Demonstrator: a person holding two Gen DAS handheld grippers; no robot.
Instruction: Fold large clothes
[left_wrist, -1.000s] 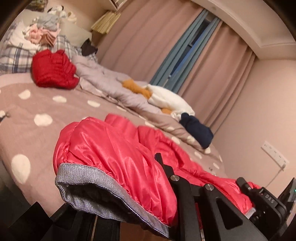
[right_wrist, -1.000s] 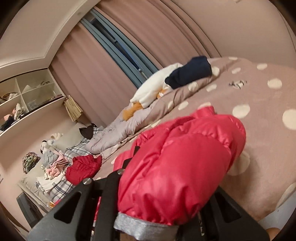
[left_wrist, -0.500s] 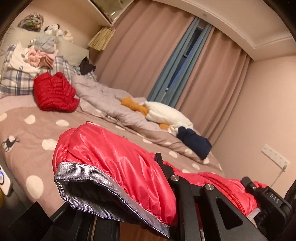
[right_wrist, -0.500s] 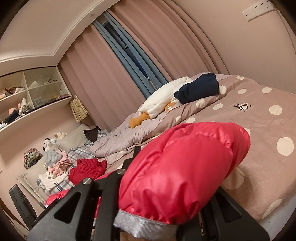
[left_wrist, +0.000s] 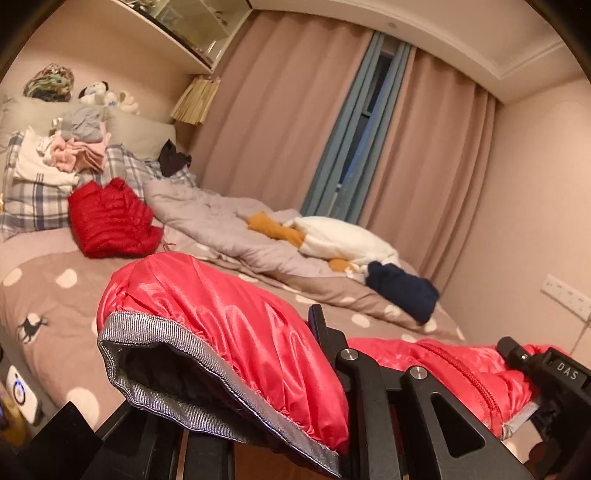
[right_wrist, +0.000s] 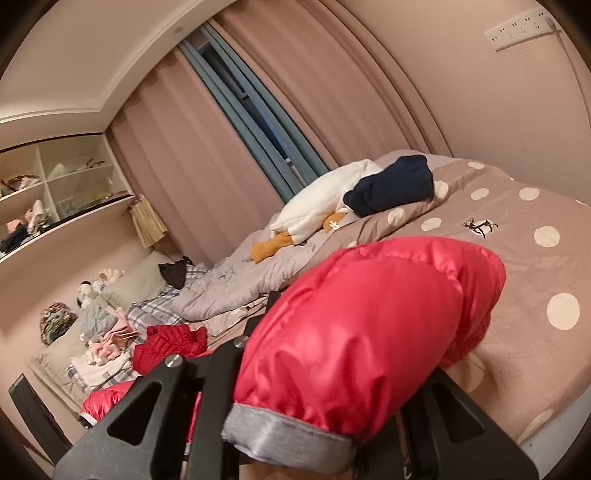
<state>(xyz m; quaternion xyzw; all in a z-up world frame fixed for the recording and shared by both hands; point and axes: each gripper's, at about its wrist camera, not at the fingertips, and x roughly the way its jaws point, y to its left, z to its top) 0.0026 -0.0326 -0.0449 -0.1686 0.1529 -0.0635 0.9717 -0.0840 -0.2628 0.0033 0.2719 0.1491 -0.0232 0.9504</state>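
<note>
I hold a glossy red puffer jacket up above the bed. My left gripper (left_wrist: 258, 417) is shut on one sleeve (left_wrist: 229, 332) near its grey ribbed cuff (left_wrist: 177, 376). My right gripper (right_wrist: 317, 417) is shut on the other sleeve (right_wrist: 369, 325), with its grey cuff (right_wrist: 288, 435) bunched between the fingers. In the left wrist view the jacket body with its zipper (left_wrist: 454, 362) stretches right to the right gripper's housing (left_wrist: 554, 380). The fingertips are hidden by the fabric in both views.
The bed has a brown polka-dot cover (right_wrist: 535, 288). On it lie a second red jacket (left_wrist: 110, 221), a grey quilt (left_wrist: 221, 221), a white and orange plush (left_wrist: 340, 240), a navy garment (left_wrist: 402, 291) and folded clothes on plaid pillows (left_wrist: 66, 158). Curtains (left_wrist: 280, 129) stand behind.
Both grippers have risen with the sleeves, so more of the bed shows below and the jacket hangs higher off the cover. The grips are unchanged.
</note>
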